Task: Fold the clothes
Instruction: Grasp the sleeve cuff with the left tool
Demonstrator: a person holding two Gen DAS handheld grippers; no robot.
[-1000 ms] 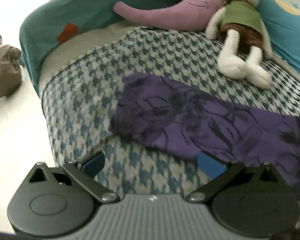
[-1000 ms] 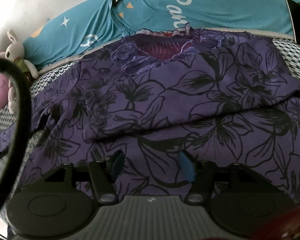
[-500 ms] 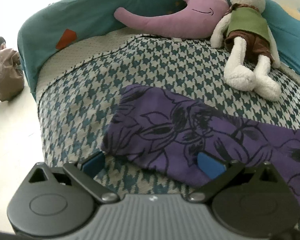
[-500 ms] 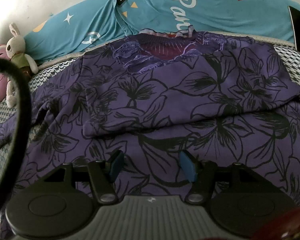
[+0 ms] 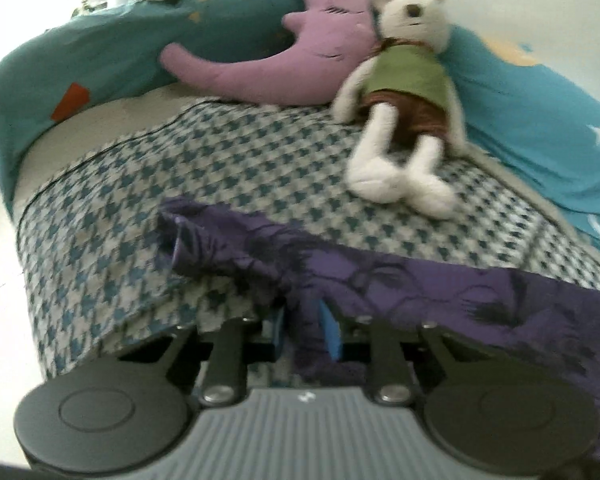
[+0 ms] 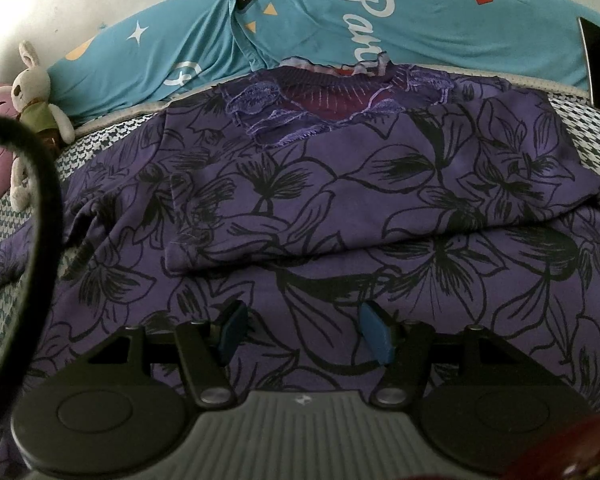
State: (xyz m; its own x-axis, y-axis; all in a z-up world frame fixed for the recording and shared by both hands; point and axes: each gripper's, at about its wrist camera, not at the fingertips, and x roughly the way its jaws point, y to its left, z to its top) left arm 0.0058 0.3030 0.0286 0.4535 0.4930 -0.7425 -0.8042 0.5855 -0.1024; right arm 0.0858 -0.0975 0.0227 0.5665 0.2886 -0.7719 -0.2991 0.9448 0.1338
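Purple flowered blouse [image 6: 340,208] lies spread across the bed [image 5: 228,168], collar toward the blue bolster [image 6: 380,20] at the far edge. Left tongs [image 5: 302,330] pinch its sleeve [image 5: 236,248] near the bed's front edge — right tongs [image 6: 304,330] gape empty over the hem.

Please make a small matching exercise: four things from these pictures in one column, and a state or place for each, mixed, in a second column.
1. left claw
2. right claw
3. toy rabbit
4. purple sleeve

a. lying on the checked cover, against the blue pillow
b. open above the purple garment
c. shut on purple cloth
d. lifted off the cover at its end

Pairs: 1-c, 2-b, 3-a, 4-d
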